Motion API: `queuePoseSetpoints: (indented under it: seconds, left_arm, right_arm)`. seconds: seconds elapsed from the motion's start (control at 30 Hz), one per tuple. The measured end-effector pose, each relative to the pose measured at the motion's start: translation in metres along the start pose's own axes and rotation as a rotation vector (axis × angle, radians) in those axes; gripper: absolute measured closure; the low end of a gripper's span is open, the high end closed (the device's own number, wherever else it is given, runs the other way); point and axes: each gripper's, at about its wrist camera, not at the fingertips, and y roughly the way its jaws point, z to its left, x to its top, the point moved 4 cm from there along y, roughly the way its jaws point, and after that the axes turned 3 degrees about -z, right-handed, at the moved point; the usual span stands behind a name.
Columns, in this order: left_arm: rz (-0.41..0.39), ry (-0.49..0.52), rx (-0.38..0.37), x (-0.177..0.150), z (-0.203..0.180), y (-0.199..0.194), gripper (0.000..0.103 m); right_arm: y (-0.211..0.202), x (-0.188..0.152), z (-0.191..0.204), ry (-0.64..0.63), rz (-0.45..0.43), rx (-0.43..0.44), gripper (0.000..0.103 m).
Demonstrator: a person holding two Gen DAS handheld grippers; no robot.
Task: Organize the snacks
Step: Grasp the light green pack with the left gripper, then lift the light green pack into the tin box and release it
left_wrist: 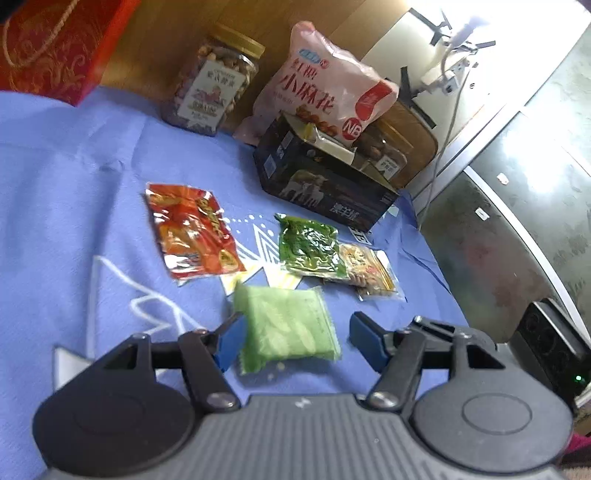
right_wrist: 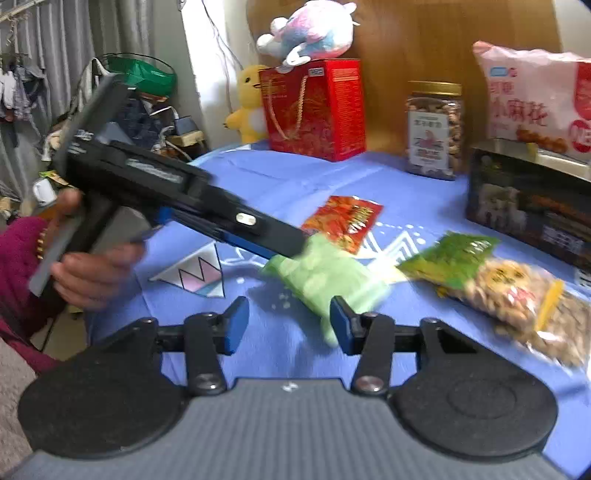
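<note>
A light green snack packet (left_wrist: 288, 325) lies on the blue cloth (left_wrist: 74, 184) between the blue pads of my left gripper (left_wrist: 297, 341). The left pad touches the packet's edge, while the right pad stands a little apart from it, so the gripper is open. In the right wrist view the same packet (right_wrist: 325, 277) appears blurred, with the left gripper (right_wrist: 295, 251), held by a hand (right_wrist: 92, 273), reaching onto it. My right gripper (right_wrist: 288, 325) hovers open just in front of the packet with nothing between its pads.
A red packet (left_wrist: 192, 230), a dark green packet (left_wrist: 310, 247) and a peanut packet (left_wrist: 369, 273) lie beyond. Behind stand a dark box (left_wrist: 325, 184), a pink bag (left_wrist: 325, 85), a nut jar (left_wrist: 210, 85) and a red gift box (right_wrist: 317, 110) topped by a plush toy (right_wrist: 310, 29).
</note>
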Motion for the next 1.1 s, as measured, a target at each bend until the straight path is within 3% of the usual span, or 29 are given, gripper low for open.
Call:
queuePoseSetpoints:
  seconds: [0.07,0.2,0.37,0.47,0.57,0.6,0.67,0.9,1.1]
  left_arm:
    - [-0.016,0.014,0.020,0.003,0.001,-0.007,0.039]
    - [-0.020,0.009,0.021,0.012,0.005,-0.003,0.039]
    - [0.022,0.019,0.031,0.010,0.007,0.020,0.039]
    - [0.042,0.020,0.039,0.003,0.009,0.029,0.043]
    - [0.047,0.031,0.025,-0.003,0.007,0.027,0.054]
    - [0.052,0.030,0.018,-0.005,0.005,0.027,0.057]
    - [0.053,0.043,0.022,-0.008,0.001,0.023,0.057]
    - [0.016,0.081,-0.022,0.011,-0.025,0.014,0.057]
    - [-0.022,0.201,-0.022,0.060,-0.070,0.047,0.057]
  right_arm:
    - [0.000,-0.005,-0.002,-0.003,-0.002,-0.052,0.025]
    - [0.010,-0.011,-0.006,0.012,0.022,-0.088,0.026]
    - [0.027,-0.007,0.000,-0.061,0.024,-0.161,0.026]
    - [0.034,-0.007,0.002,-0.077,0.035,-0.156,0.028]
    - [0.040,-0.007,0.006,-0.084,0.033,-0.156,0.041]
    - [0.040,-0.006,0.007,-0.085,0.028,-0.160,0.053]
    - [0.038,-0.004,0.010,-0.081,0.021,-0.168,0.062]
    - [0.015,0.003,0.009,-0.092,-0.041,-0.192,0.069]
    - [-0.007,0.035,-0.032,-0.060,-0.160,-0.286,0.069]
